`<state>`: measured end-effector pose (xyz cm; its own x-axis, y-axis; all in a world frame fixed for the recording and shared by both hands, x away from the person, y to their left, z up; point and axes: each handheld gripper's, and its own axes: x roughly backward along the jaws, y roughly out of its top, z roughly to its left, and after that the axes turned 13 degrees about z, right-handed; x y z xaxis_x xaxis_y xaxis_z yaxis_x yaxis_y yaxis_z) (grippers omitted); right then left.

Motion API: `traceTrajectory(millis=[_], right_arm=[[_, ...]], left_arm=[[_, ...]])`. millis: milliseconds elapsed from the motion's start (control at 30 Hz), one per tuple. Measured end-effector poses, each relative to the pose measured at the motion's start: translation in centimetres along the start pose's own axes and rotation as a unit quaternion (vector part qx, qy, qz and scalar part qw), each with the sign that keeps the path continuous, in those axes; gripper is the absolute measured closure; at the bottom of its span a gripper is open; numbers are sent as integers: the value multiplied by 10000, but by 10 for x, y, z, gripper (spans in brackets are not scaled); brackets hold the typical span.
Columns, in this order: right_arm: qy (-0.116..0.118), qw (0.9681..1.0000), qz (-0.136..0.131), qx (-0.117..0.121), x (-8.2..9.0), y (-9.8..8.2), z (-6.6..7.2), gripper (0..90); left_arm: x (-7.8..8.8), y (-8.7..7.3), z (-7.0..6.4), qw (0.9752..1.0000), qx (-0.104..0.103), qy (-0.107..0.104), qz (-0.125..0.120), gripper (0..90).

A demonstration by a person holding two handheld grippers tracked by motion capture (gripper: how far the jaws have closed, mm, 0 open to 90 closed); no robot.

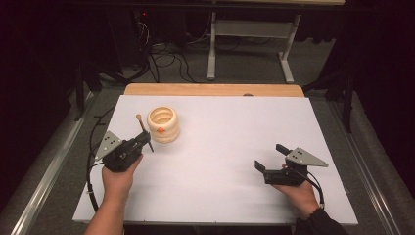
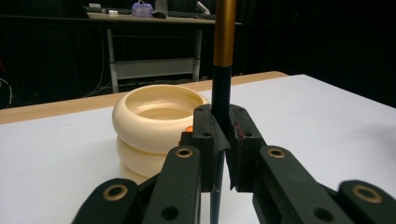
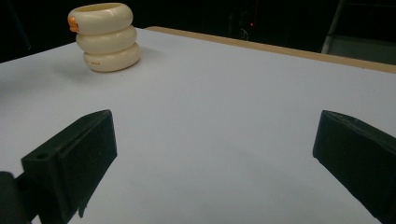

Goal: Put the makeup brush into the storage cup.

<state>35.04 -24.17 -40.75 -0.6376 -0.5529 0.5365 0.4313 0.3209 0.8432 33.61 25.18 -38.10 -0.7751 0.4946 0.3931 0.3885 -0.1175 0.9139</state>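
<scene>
Cream-coloured and made of three stacked rings, the holder [image 1: 163, 124] stands upright on my white table [image 1: 230, 147], toward the far left. From the high view I see my left gripper [image 1: 145, 139] just beside it, closed tight on a thin stick [image 1: 143, 128]. The stick has a small round tan tip [image 1: 138, 117] and leans up and away from me, its long line running from the jaws toward the far edge. The left gripper view shows more: the stick is dark low down and gold higher up [image 2: 224, 32], standing almost straight between the pads. That view also lets me peek into the holder's mouth; I see nothing inside it. The right gripper view shows an orange spot [image 3: 73, 22] on the holder's side. My right gripper [image 1: 270, 156] rests well apart, its jaws wide and holding nothing.
</scene>
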Motion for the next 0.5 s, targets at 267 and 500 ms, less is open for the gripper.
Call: traceTrajectory(millis=[267,500], right_arm=[[8,10000,71,2,-2,-1,0,9],[17,10000,93,3,-3,-1,1,9]], left_arm=[[0,1,2,9999,97,-1,-39,833],[0,4,3,9999,117,14,-55,833]])
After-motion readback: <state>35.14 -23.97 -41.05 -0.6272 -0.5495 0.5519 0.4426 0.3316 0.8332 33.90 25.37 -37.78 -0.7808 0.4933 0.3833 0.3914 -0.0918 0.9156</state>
